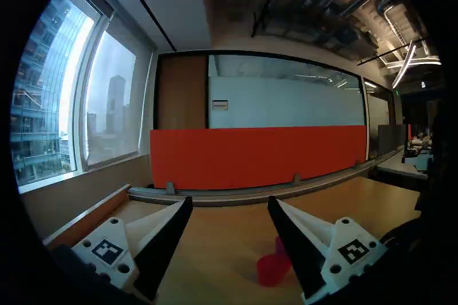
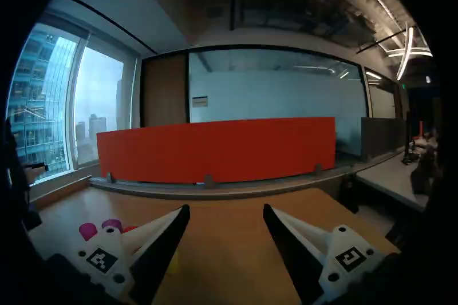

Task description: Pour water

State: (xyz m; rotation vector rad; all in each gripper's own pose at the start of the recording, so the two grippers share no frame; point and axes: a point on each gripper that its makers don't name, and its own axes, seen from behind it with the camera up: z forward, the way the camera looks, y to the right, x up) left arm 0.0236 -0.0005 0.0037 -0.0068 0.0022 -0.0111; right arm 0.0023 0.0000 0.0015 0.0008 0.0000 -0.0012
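Note:
My left gripper (image 1: 229,205) is open above a wooden desk (image 1: 229,248), nothing between its fingers. A red translucent cup-like object (image 1: 273,266) lies on the desk just inside the right finger, partly hidden by it. In the right gripper view my right gripper (image 2: 226,209) is also open and empty over the same wooden desk (image 2: 235,248). Small magenta and purple round tops (image 2: 87,230) with a bit of red beside them sit at the left, behind the left finger, and a yellow patch (image 2: 174,262) shows by that finger.
An orange divider panel (image 1: 257,156) runs along the desk's far edge, with a metal rail below it. Large windows (image 1: 63,105) stand to the left. Another desk with items (image 2: 401,173) lies to the right.

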